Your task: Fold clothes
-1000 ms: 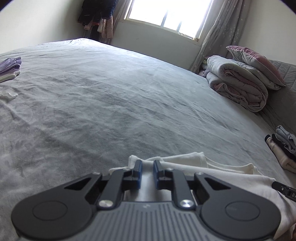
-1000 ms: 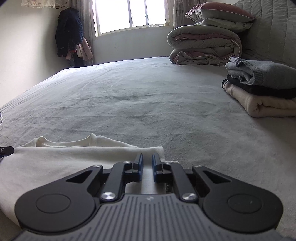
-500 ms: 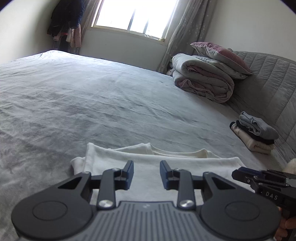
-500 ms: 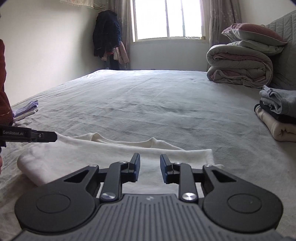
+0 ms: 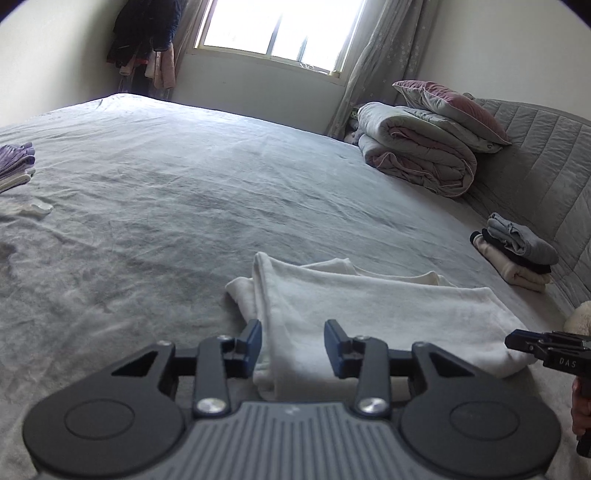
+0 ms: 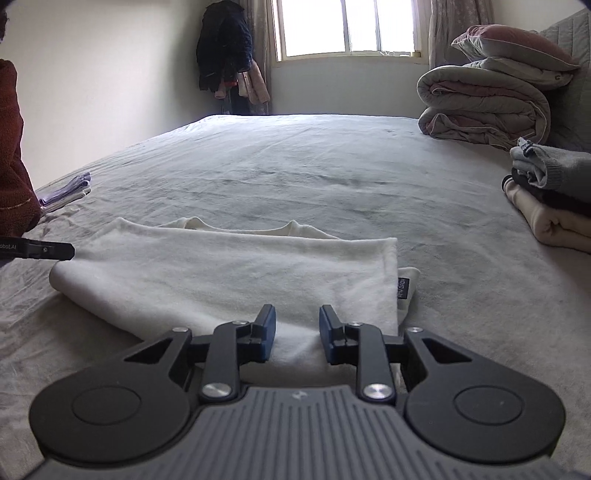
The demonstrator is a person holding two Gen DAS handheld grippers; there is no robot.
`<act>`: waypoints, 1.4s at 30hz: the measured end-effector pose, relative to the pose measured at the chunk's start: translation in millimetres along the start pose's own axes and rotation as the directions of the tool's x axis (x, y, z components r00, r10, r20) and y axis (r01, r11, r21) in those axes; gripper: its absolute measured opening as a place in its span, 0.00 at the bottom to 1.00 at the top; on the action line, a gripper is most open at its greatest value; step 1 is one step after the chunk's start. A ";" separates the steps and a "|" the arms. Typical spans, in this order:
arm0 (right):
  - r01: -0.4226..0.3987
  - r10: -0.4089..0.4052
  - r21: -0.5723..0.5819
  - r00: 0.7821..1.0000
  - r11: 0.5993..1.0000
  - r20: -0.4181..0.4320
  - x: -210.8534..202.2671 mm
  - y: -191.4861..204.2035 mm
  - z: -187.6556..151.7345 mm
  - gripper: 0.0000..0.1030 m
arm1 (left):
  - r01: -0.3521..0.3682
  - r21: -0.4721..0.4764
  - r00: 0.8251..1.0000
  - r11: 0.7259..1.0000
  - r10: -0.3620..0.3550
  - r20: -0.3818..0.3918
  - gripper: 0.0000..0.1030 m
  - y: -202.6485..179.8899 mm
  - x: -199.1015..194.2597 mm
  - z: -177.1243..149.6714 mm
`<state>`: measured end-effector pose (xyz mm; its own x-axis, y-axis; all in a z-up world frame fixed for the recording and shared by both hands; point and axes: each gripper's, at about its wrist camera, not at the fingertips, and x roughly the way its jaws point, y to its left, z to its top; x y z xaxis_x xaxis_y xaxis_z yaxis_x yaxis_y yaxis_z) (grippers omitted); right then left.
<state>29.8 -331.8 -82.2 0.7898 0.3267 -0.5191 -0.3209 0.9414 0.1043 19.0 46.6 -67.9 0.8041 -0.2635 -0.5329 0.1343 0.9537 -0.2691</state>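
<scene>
Here, a grey bed (image 5: 229,192) fills the room beneath a bright window (image 5: 273,29).

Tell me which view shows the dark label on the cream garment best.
The right wrist view: the dark label shows at the right edge of the cream garment. The left wrist view shows the garment, not the label.

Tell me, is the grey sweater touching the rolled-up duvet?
Apart. The left wrist view shows bare bed sheet between the grey sweater and the rolled-up duvet.

We see a grey bed (image 5: 207,192) carrying a folded cream garment (image 6: 229,273). A rolled duvet (image 5: 417,162), a stack of folded clothes (image 5: 517,258) and purple cloths (image 5: 14,162) also lie there.
</scene>
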 end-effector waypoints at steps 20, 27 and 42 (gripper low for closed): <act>-0.075 0.071 0.107 0.997 0.991 0.035 6.6 32.4 33.6 0.34 | 0.049 -0.460 0.983 0.887 -0.124 -0.135 0.63 42.1 52.2 5.4; -0.106 0.103 0.128 0.994 0.986 0.028 19.7 43.1 39.8 0.34 | 0.033 -0.474 0.984 0.880 -0.112 -0.138 0.31 33.2 66.8 2.1; -0.171 0.213 0.211 0.957 0.962 -0.198 76.0 62.0 31.4 0.09 | 0.113 -0.472 0.987 0.874 -0.153 -0.048 0.13 3.6 32.3 34.4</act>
<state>86.4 -246.0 -88.6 0.5838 0.4965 -0.6424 -0.3332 0.8681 0.3680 65.4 46.5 -58.4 0.7454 -0.4131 -0.5232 -0.0656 0.7356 -0.6742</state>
